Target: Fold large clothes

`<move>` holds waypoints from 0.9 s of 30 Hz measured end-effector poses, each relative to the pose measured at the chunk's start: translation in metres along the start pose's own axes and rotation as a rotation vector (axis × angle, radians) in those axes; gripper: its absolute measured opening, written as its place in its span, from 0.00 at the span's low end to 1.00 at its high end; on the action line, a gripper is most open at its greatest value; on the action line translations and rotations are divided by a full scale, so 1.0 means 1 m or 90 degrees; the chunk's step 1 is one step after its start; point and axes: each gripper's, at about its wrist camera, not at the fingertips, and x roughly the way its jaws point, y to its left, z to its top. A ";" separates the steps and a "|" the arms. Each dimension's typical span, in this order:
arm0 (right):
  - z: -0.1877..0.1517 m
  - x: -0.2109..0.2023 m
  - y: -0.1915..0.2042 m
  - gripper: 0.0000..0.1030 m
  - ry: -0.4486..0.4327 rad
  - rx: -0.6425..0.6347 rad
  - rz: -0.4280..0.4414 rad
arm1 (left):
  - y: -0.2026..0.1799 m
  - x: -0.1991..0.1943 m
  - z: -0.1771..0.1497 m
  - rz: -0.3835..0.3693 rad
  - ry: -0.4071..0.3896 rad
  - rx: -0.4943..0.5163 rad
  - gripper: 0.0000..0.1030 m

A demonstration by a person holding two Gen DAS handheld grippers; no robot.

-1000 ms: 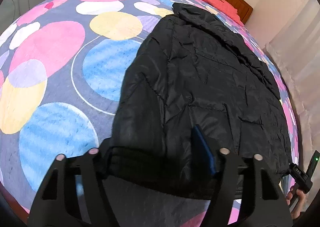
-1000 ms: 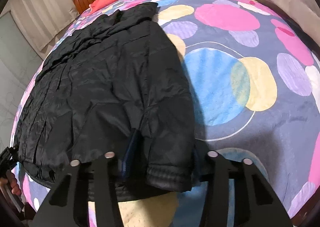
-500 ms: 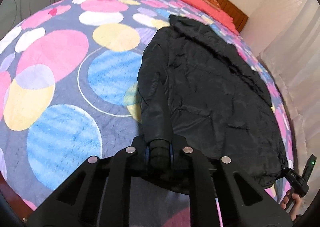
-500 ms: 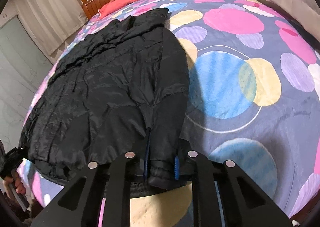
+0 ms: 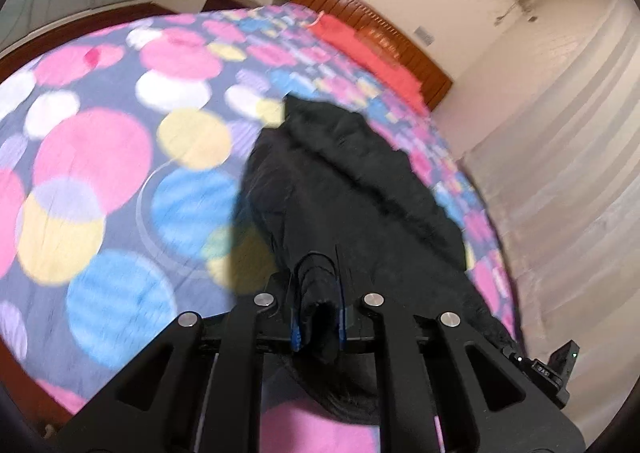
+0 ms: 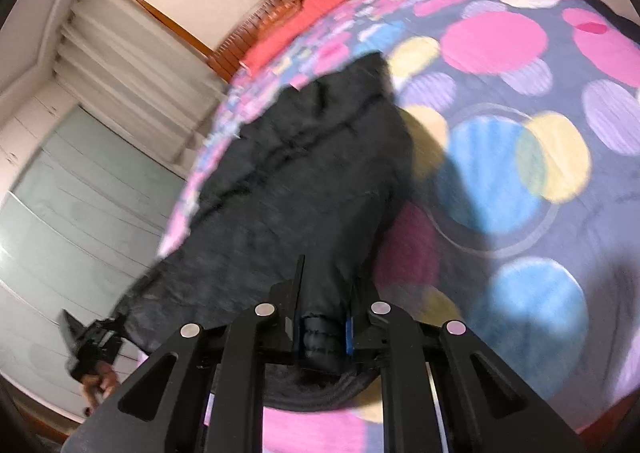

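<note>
Since earlier, 2 grippers lifted 1 black jacket (image 5: 352,189) hem.

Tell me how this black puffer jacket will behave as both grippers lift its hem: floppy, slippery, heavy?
Probably floppy: the black puffer jacket bunches into a narrow roll where the left gripper pinches its hem. Likely light for its bulk, given the quilted padding. The shell looks smooth, so it may slip; the right gripper is closing on a similar roll. Expect the middle to sag onto the bedspread.

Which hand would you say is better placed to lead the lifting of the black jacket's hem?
Left, probably: the left fingers are clamped on the black jacket hem, while the right fingers are closing on it.
</note>
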 end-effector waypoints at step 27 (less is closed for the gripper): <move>0.266 0.204 0.007 0.14 -0.065 0.045 -0.044 | -0.040 0.277 0.227 0.132 -0.017 0.052 0.11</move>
